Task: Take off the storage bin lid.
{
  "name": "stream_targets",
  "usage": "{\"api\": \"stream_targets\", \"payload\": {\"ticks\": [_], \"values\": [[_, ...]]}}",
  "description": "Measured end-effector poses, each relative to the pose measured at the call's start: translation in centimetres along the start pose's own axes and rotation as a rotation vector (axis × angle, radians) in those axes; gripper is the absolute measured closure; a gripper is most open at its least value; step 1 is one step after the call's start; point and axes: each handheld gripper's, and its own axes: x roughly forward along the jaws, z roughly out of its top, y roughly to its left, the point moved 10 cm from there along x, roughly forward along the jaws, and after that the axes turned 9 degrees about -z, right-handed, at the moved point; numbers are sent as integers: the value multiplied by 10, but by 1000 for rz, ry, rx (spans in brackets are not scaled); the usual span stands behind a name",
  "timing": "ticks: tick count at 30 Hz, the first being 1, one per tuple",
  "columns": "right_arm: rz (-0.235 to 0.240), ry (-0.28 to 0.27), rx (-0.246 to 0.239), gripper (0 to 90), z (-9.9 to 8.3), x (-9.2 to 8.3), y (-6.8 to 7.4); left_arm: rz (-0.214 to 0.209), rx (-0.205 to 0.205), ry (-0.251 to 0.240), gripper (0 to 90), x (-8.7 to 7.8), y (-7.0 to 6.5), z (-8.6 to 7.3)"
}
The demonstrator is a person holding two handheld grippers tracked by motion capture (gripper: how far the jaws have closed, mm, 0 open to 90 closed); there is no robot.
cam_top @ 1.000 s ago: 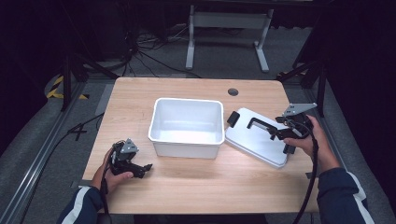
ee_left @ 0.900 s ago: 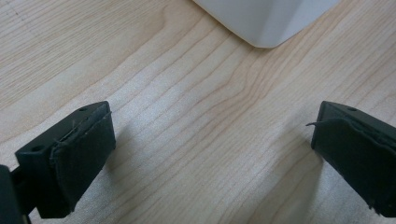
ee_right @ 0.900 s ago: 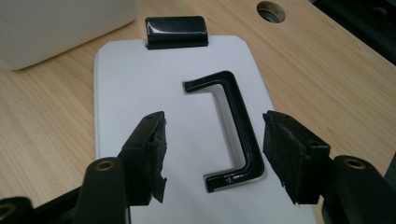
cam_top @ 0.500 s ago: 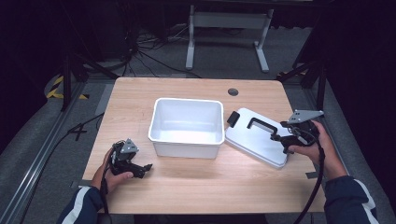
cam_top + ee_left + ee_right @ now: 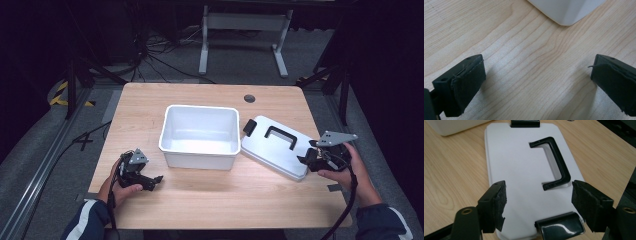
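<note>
No readable text — no labels, no numbers.

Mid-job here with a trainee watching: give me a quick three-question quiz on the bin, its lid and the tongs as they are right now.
1. True or false: the white rectangular plastic lid with a black handle is sitting on the white rectangular plastic bin.
2. Which tongs are at the lid? A the left tongs, B the right tongs.
3. Fill in: beside the lid, the bin stands open on the light wooden ____.

Key
1. False. The lid lies flat on the table beside the bin.
2. B. Their jaws have just been opening and stand apart over the lid's near end clasp, pressing nothing; the left tongs rest open over bare wood.
3. table
</note>
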Motion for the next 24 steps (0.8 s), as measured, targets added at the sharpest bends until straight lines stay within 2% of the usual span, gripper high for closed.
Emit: {"api": "stream_targets", "payload": {"ticks": [7, 11, 15, 24], "values": [[-22, 9, -3, 275, -17, -8, 2, 0, 0, -1, 1, 0, 0, 0], [-22, -4, 9, 274, -25, -13, 5, 0, 0, -1, 2, 0, 0, 0], [-24, -1, 0, 268, -34, -14, 9, 0, 1, -1, 2, 0, 0, 0], [6, -14, 39, 271, -56, -11, 20, 1, 0, 0, 2, 0, 0, 0]]}}
